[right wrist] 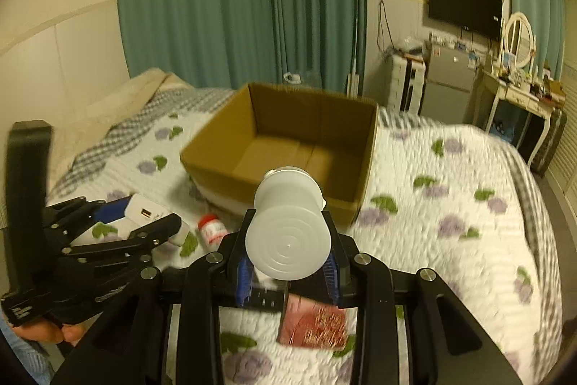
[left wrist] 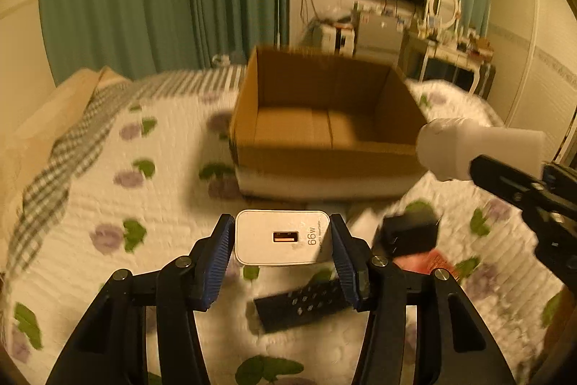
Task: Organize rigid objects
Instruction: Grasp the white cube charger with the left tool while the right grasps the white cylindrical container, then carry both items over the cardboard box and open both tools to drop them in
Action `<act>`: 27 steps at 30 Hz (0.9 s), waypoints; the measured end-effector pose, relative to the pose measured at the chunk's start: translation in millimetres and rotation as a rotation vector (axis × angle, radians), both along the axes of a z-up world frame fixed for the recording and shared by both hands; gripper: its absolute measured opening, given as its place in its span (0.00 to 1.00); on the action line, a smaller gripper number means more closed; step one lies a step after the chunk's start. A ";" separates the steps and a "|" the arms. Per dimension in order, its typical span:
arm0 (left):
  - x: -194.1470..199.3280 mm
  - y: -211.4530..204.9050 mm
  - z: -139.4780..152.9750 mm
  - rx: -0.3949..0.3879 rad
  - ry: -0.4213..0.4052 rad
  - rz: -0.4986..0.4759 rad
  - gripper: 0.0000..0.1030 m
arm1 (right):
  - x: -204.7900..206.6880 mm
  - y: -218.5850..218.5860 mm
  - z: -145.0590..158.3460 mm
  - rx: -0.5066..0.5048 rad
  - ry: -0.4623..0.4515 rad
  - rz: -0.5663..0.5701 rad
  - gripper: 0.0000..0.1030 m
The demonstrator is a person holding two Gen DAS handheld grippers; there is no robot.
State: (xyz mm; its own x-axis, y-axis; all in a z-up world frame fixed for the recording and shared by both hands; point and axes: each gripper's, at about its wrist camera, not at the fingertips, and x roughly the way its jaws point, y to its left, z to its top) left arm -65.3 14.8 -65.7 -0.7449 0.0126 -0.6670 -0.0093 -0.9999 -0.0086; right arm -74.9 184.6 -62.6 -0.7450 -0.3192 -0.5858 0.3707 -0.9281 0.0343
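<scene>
My left gripper (left wrist: 282,235) is shut on a white 66W charger (left wrist: 282,237) and holds it above the bed, short of the open cardboard box (left wrist: 324,154). My right gripper (right wrist: 288,262) is shut on a white plastic bottle (right wrist: 288,233), held in front of the box's (right wrist: 274,175) near wall. The bottle also shows in the left wrist view (left wrist: 479,150) at the box's right corner, and the charger shows in the right wrist view (right wrist: 144,213). The inside of the box looks bare.
On the floral quilt (right wrist: 450,204) lie a black remote (left wrist: 303,305), a black block (left wrist: 407,233), a red packet (right wrist: 313,323) and a small red-capped white bottle (right wrist: 212,228). Curtains, a wall TV, a fridge and a dresser stand behind the bed.
</scene>
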 end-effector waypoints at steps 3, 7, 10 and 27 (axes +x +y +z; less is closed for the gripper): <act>-4.4 0.5 24.0 -0.002 0.047 -0.011 0.51 | -14.4 -0.8 19.3 0.010 0.044 0.004 0.31; -21.3 2.7 49.6 -0.027 0.089 -0.030 0.51 | -48.8 -4.4 38.3 0.016 0.088 0.009 0.31; -36.4 2.4 61.0 -0.020 0.107 -0.036 0.51 | -76.8 -8.5 42.1 0.015 0.096 0.008 0.31; -143.5 14.8 31.0 -0.062 0.065 -0.054 0.51 | -193.4 -31.4 -38.4 0.060 -0.014 0.009 0.31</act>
